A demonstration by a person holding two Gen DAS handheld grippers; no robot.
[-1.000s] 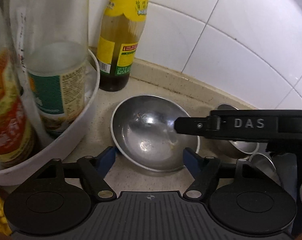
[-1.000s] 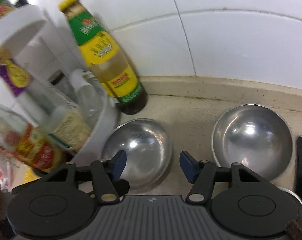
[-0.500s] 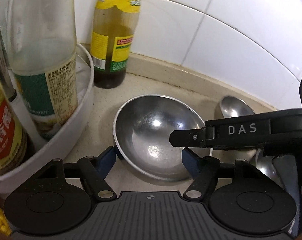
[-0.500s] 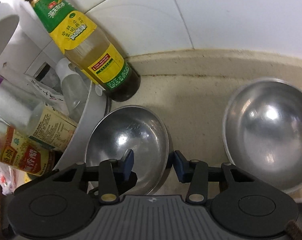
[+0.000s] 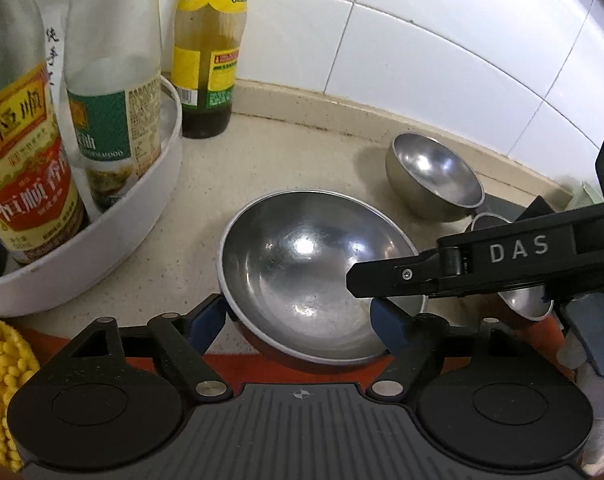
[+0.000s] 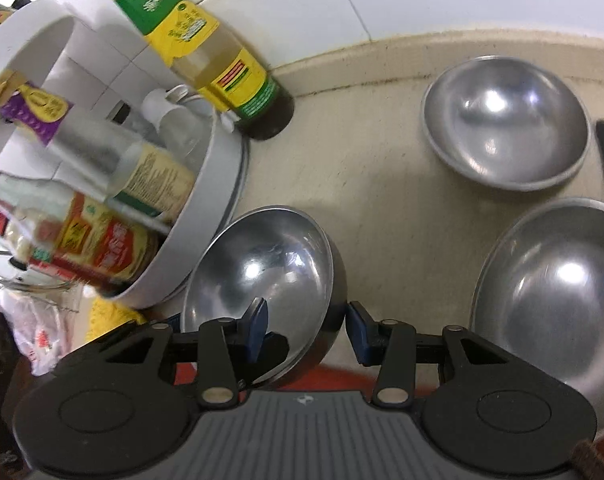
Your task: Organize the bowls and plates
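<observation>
- Three steel bowls showed in the right wrist view: one bowl tilted, its rim clamped between the right gripper's pads, two others ahead to its right.
- The left gripper had been opening, its pads straddling that bowl without visibly pressing.
- A beige speckled counter met white wall tiles.
- "DAS" marked the right gripper's side.
- Sauce bottles stood in a white tub at left.
</observation>
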